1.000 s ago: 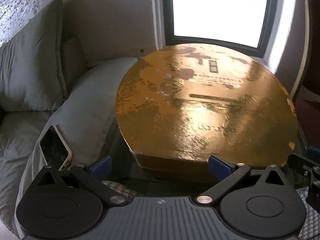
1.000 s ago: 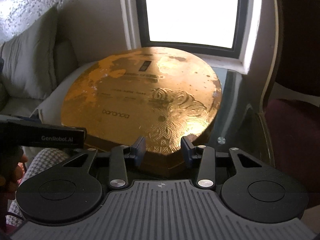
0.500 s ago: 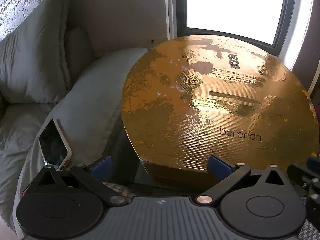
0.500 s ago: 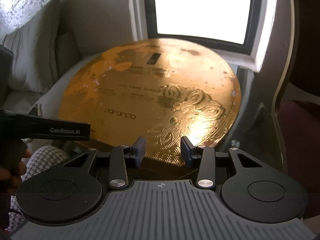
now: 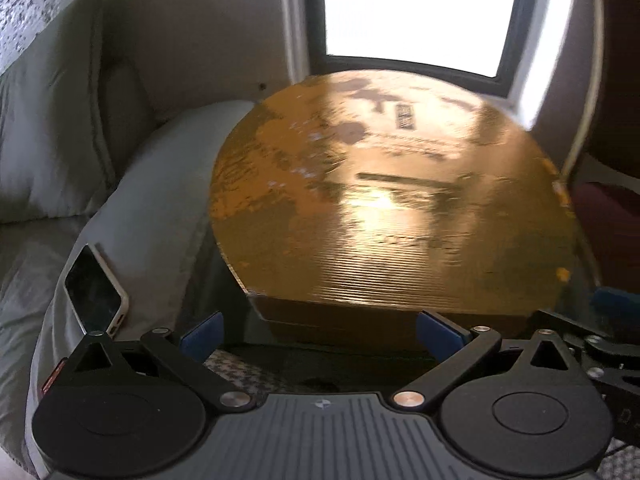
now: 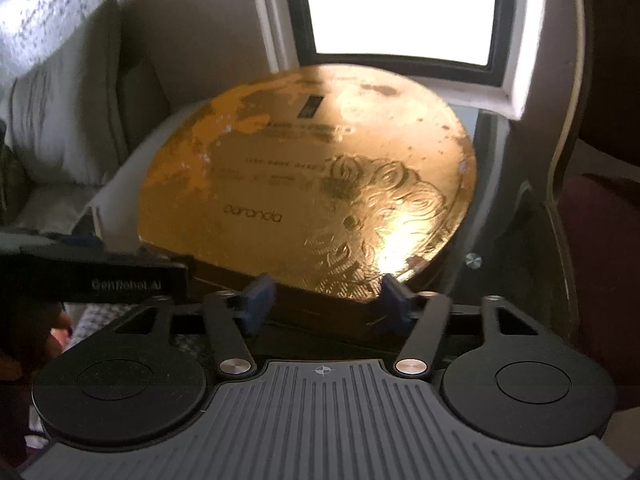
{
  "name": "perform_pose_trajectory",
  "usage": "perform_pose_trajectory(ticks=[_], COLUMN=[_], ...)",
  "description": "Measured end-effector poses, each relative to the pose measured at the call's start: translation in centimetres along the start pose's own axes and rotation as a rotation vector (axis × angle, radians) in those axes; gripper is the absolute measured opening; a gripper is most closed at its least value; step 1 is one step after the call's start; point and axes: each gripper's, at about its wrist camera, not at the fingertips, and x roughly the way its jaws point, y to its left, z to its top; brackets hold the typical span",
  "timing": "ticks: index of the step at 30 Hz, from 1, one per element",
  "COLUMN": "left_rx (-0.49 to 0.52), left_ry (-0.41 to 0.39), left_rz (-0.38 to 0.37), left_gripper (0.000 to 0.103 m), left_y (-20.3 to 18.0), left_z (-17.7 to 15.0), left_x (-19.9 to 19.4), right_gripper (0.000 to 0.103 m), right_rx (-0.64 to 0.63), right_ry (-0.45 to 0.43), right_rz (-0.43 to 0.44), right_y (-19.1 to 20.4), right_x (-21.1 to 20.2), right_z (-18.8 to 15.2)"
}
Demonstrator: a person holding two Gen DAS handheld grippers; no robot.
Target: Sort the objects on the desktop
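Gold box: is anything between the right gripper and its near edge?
Nothing visible. The right gripper is open right at the near edge of the gold box, with no object between; the left gripper sits off to its left.

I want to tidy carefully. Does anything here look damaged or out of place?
Yes. The gold box has worn, patchy foil on its lid. A phone lies on the grey cushion beside the table, off the desktop.

left tool (image 5: 320, 330): black, blue pads; right tool (image 6: 322, 300): black, blue pads, silver screws
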Motion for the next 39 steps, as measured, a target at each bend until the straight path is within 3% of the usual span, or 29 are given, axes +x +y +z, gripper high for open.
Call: perform_pose_trajectory(ticks=[1,6,14,20,26,39], left_rx=[0.003,0.027,0.059,0.093,0.165,0.129], left_ry=[-0.003,-0.014,-0.055,-0.066,-0.057,-0.005], left_rz=[-0.009,-0.039,-0.079,-0.102,-0.109,-0.125], left_gripper=[0.102,0.102,0.102,0.102,0.102,0.102], left_y=[-0.2,-1.3,-2.6,-3.9,-5.4,-5.2], left_z=[-0.1,-0.4,-1.2,-1.7,-2.5,-2.6], left_x=[-0.4,-2.5,-4.7,-5.6,-5.2,-3.4], right_gripper=[0.082,0.090,0.091,0.095,0.095,0.095], right_rx=[0.009,0.043,0.100,0.091,0.121,0.124], right_ry=[-0.008,-0.057,-0.098,-0.124,-0.100,-0.077], right_rz=[-0.004,-0.019,0.000,-0.063,-0.091,-0.112], right_y=[-0.1,-0.8,-2.3,-3.3,-4.5,-4.9], right_x=[-0.4,-3.1,-6.4,-8.1,-8.4,-7.2], right_z=[0.0,-0.5,-1.3,-2.0,-2.9,-2.9])
